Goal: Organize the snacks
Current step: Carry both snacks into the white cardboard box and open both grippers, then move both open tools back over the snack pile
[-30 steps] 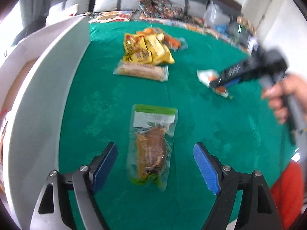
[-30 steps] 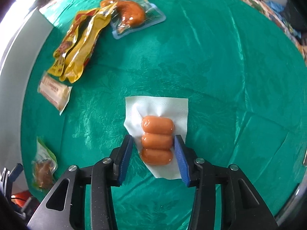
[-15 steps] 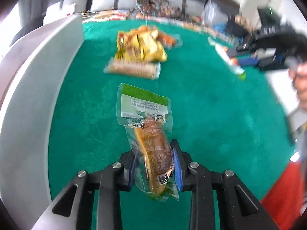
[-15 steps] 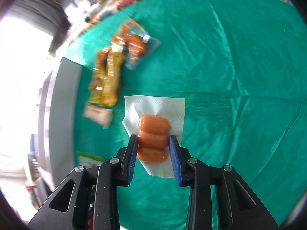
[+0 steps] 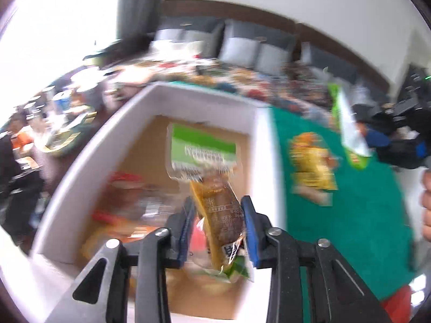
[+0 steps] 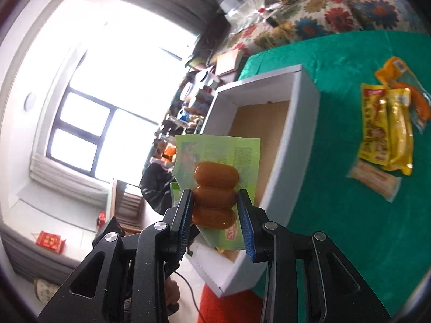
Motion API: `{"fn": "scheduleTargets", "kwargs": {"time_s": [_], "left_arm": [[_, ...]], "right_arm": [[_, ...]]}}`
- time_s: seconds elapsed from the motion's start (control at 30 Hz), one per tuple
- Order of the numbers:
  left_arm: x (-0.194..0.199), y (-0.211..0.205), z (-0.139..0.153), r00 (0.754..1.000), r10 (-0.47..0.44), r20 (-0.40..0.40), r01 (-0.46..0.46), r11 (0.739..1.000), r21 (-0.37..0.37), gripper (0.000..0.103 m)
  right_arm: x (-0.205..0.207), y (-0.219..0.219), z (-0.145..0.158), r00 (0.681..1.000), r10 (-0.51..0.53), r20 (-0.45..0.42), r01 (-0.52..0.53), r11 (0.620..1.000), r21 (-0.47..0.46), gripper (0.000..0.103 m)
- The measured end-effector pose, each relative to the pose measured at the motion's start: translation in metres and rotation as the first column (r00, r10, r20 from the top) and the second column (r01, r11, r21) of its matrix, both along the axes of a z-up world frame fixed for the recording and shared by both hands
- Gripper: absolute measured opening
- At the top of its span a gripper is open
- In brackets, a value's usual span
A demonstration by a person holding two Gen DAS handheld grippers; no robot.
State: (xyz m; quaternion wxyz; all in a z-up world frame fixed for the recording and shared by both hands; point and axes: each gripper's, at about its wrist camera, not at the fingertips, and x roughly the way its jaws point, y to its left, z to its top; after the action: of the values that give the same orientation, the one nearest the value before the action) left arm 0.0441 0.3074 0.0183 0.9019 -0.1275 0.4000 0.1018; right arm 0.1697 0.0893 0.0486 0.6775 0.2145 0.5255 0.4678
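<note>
My left gripper is shut on a clear snack pouch with a green label and a brown meat piece, held above the inside of the white box. The box holds several blurred snack packs. My right gripper is shut on a green pack of three small sausages, held in the air over the near end of the white box. That pack and the right gripper also show at the right of the left wrist view.
On the green tablecloth lie yellow snack packs, an orange pack and a pale wafer pack. Yellow packs also show right of the box. Sofa and cluttered tables stand behind.
Both grippers closed on their packs, lifted them off the cloth and swung left to the white box. The left pouch now hangs over the box interior.
</note>
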Motion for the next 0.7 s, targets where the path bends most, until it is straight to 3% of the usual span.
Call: {"fn": "scheduleTargets", "kwargs": {"time_s": [0.03, 0.1, 0.13, 0.17, 0.27, 0.4, 0.5, 0.53, 0.63, 0.7], "left_arm": [[0.0, 0.015, -0.009, 0.998, 0.052, -0.022, -0.052, 0.999, 0.015, 0.042], [-0.005, 0.032, -0.024, 0.992, 0.11, -0.054, -0.109, 0.994, 0.019, 0.085], [-0.007, 0.039, -0.031, 0.988, 0.144, -0.053, -0.143, 0.989, 0.021, 0.091], [-0.014, 0.041, -0.036, 0.986, 0.163, -0.045, -0.162, 0.987, 0.024, 0.092], [-0.024, 0.039, -0.041, 0.983, 0.179, -0.031, -0.18, 0.984, -0.007, 0.092], [-0.025, -0.008, -0.027, 0.994, 0.098, 0.04, -0.096, 0.994, -0.047, 0.092], [-0.016, -0.066, -0.011, 0.995, -0.022, 0.096, 0.029, 0.996, -0.078, 0.098], [-0.011, -0.089, -0.007, 0.991, -0.073, 0.112, 0.082, 0.993, -0.086, 0.099], [0.009, -0.164, -0.014, 0.968, -0.215, 0.128, 0.229, 0.967, -0.108, 0.103], [0.025, -0.204, -0.033, 0.954, -0.281, 0.1, 0.292, 0.949, -0.116, 0.103]], "right_arm": [[-0.002, 0.024, -0.005, 1.0, 0.014, 0.009, -0.014, 1.0, -0.006, 0.035], [-0.005, 0.054, -0.014, 0.999, 0.019, 0.033, -0.017, 0.999, -0.044, 0.039], [-0.005, 0.067, -0.022, 0.999, 0.023, 0.041, -0.02, 0.997, -0.078, 0.051], [-0.006, 0.066, -0.027, 0.999, 0.029, 0.028, -0.026, 0.995, -0.094, 0.074], [-0.012, 0.049, -0.044, 1.0, 0.006, -0.003, -0.007, 0.996, -0.089, 0.075], [-0.005, -0.024, -0.049, 0.974, -0.103, 0.204, 0.145, 0.968, -0.205, 0.075], [-0.01, -0.097, -0.075, 0.885, -0.166, 0.435, 0.34, 0.869, -0.359, 0.075], [-0.013, -0.131, -0.095, 0.852, -0.171, 0.494, 0.405, 0.814, -0.416, 0.075], [-0.022, -0.224, -0.145, 0.797, -0.219, 0.562, 0.544, 0.665, -0.512, 0.075], [-0.024, -0.271, -0.168, 0.767, -0.251, 0.591, 0.608, 0.579, -0.543, 0.075]]}}
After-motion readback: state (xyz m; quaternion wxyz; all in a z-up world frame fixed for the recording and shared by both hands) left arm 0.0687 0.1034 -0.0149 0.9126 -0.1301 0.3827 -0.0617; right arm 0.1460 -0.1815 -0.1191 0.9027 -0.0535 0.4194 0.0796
